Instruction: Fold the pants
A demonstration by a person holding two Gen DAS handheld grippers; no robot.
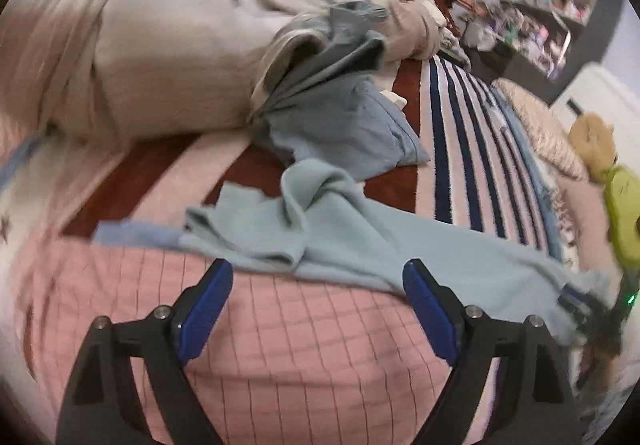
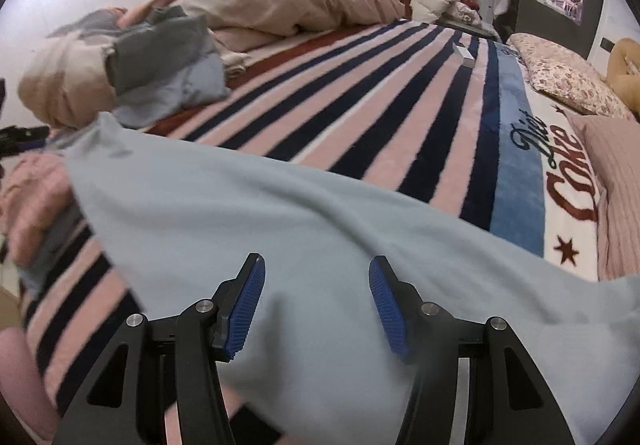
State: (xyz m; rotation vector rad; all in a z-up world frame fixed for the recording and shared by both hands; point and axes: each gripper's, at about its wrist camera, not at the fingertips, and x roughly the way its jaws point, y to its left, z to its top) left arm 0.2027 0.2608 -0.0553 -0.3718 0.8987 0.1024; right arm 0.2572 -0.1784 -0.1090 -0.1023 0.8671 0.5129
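Observation:
The pale blue pants lie rumpled across the bed, one end bunched into a fold near the middle of the left wrist view. My left gripper is open above a pink quilted cover, its blue pads just short of the pants' near edge, with nothing between them. In the right wrist view the pants spread wide under my right gripper. This gripper is open too, hovering over the fabric with its pads gripping nothing.
A striped blanket covers the bed. A beige duvet heap and grey-blue clothes lie behind the pants. A floral pillow and plush toys sit at the right. Cluttered shelves stand beyond the bed.

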